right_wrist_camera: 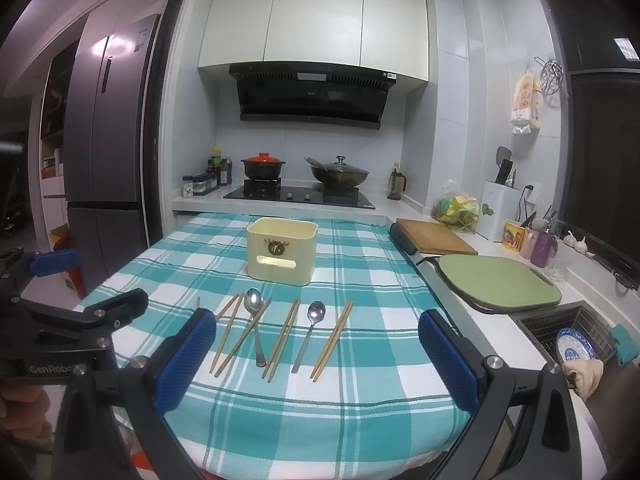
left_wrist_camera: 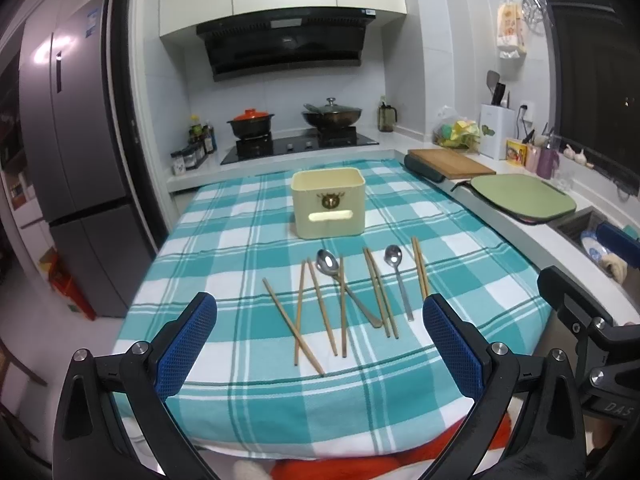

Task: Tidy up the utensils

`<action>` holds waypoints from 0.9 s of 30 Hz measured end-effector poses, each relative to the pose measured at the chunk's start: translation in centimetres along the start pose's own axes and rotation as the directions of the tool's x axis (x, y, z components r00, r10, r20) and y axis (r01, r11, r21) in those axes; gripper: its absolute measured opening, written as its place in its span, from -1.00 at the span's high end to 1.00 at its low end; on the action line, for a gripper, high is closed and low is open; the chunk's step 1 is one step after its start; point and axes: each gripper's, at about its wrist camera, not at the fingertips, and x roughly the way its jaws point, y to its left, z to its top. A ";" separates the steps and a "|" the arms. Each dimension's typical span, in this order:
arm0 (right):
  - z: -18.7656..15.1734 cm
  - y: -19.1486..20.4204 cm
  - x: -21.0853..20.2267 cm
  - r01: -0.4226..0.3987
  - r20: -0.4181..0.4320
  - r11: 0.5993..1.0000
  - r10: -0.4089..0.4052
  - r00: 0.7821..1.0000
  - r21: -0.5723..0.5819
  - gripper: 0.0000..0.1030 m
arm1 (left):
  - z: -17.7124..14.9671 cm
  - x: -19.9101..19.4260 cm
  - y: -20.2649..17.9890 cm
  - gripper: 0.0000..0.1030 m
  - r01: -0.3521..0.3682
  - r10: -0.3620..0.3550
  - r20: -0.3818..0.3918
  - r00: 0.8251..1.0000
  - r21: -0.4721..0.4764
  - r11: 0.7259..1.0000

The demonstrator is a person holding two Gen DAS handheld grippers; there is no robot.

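Both tongs, left point(left_wrist_camera: 320, 344) and right point(right_wrist_camera: 316, 356), are hovering wide open and empty at the tabletop's point(left_wrist_camera: 480, 280) near edge; chopsticks point(left_wrist_camera: 380, 292) and spoons point(left_wrist_camera: 394, 258) are lying ahead, long axes pointing toward the cream bin point(left_wrist_camera: 328, 204).

Fridge point(left_wrist_camera: 76, 140), lidded wok point(right_wrist_camera: 340, 174), green cutting board point(right_wrist_camera: 500, 282).

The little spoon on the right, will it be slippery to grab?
Probably a bit: the small spoon looks like shiny, smooth metal. It lies flat on the checked cloth, so getting under its thin handle may be fiddly. It looks stiff and unlikely to roll.
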 end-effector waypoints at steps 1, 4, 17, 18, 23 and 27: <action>0.0 0.0 0.0 0.001 0.000 1.000 -0.001 1.000 0.000 -1.00 | 0.0 0.0 0.0 -0.99 0.000 0.000 0.000 1.000 -0.001 1.000; 0.0 0.0 0.0 0.001 -0.001 1.000 -0.001 1.000 0.002 -1.00 | 0.0 0.0 -0.1 -0.99 -0.005 0.005 0.002 1.000 0.001 1.000; 0.0 -0.4 0.4 0.001 -0.012 1.000 0.000 1.000 0.004 -1.00 | 0.2 0.4 -0.6 -0.99 -0.020 0.020 -0.002 1.000 0.017 1.000; 0.0 -0.5 0.4 0.000 -0.013 1.000 0.000 1.000 0.004 -1.00 | 0.2 0.4 -0.6 -0.99 -0.019 0.019 -0.001 1.000 0.016 1.000; 0.2 -0.5 0.8 -0.001 -0.020 1.000 0.001 1.000 0.002 -1.00 | 0.3 0.6 -0.7 -0.99 -0.021 0.021 -0.001 1.000 0.018 1.000; 0.3 -0.5 1.0 0.001 -0.021 1.000 -0.001 1.000 0.000 -1.00 | 0.3 0.8 -0.6 -0.99 -0.020 0.020 -0.002 1.000 0.018 1.000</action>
